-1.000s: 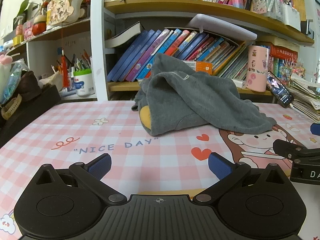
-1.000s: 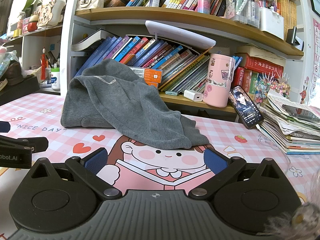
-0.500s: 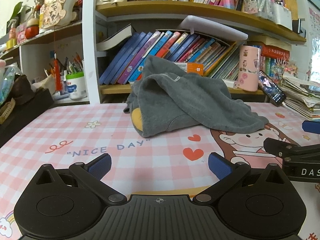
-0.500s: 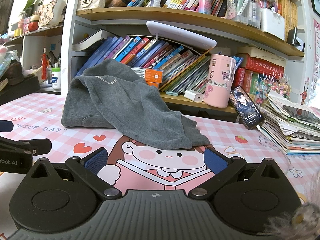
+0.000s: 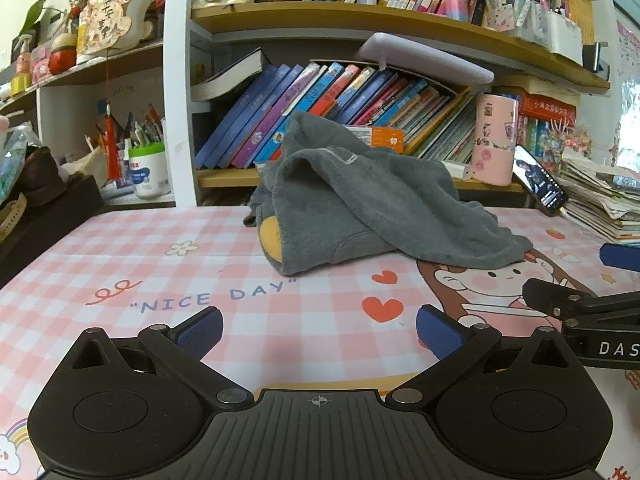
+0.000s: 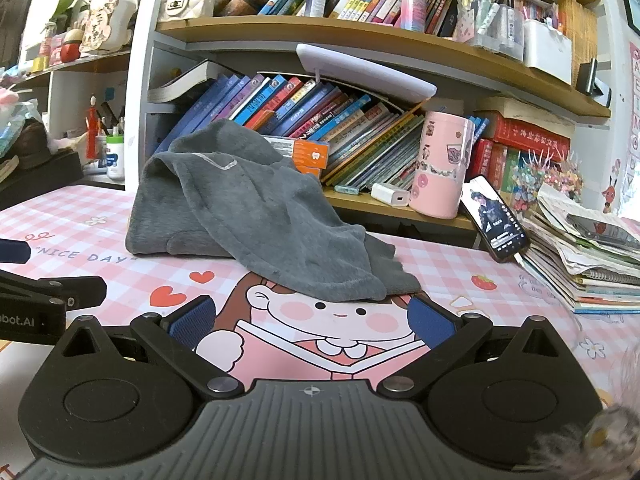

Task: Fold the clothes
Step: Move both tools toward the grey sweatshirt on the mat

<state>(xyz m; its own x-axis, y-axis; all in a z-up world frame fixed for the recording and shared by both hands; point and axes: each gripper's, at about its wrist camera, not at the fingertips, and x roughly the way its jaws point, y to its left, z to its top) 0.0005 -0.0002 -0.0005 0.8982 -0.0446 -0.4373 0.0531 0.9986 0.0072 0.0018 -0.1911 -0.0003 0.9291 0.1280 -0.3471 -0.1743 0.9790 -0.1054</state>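
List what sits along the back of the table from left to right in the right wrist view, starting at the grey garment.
grey garment → white charger → pink cup → phone → stack of papers and notebooks

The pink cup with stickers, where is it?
In the right wrist view the pink cup stands on the low shelf, right of the grey garment, between the white charger and the leaning phone.
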